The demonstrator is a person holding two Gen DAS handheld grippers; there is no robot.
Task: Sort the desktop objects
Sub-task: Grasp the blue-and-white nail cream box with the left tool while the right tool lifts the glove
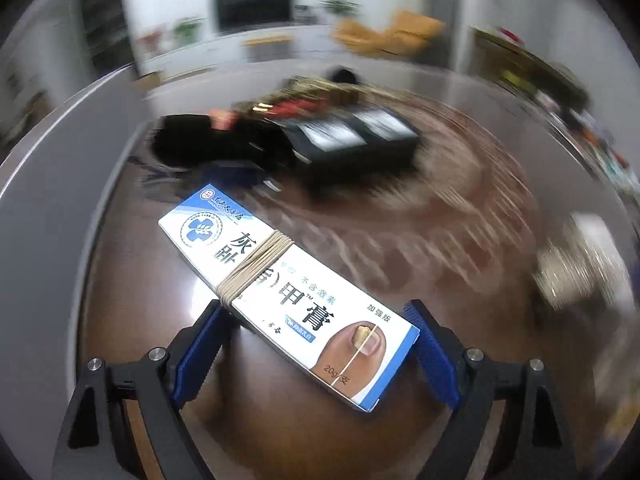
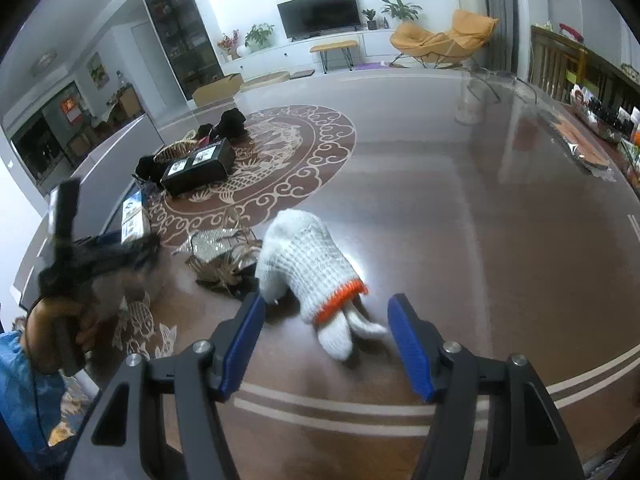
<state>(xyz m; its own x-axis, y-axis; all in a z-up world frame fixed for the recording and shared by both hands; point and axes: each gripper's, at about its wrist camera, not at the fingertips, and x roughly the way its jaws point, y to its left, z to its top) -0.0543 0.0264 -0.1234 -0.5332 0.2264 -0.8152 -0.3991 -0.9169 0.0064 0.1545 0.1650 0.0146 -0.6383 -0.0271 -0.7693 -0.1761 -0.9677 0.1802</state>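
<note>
A white and blue ointment box [image 1: 280, 292] bound with a tan rubber band lies slantwise between my left gripper's [image 1: 316, 354] blue fingers; the box stays sharp while the background is motion-blurred, so it is held. My right gripper [image 2: 326, 346] is open just in front of a white knitted glove [image 2: 308, 264] with an orange cuff, lying on the brown table. The left gripper [image 2: 80, 256] also shows blurred at the left of the right wrist view.
A black box [image 1: 352, 140] with white labels, black cloth [image 1: 200, 144] and a woven item [image 2: 176, 150] sit further back. A shiny packet and dried-grass piece [image 2: 224, 256] lie left of the glove. A clear jar [image 2: 472, 100] stands far right.
</note>
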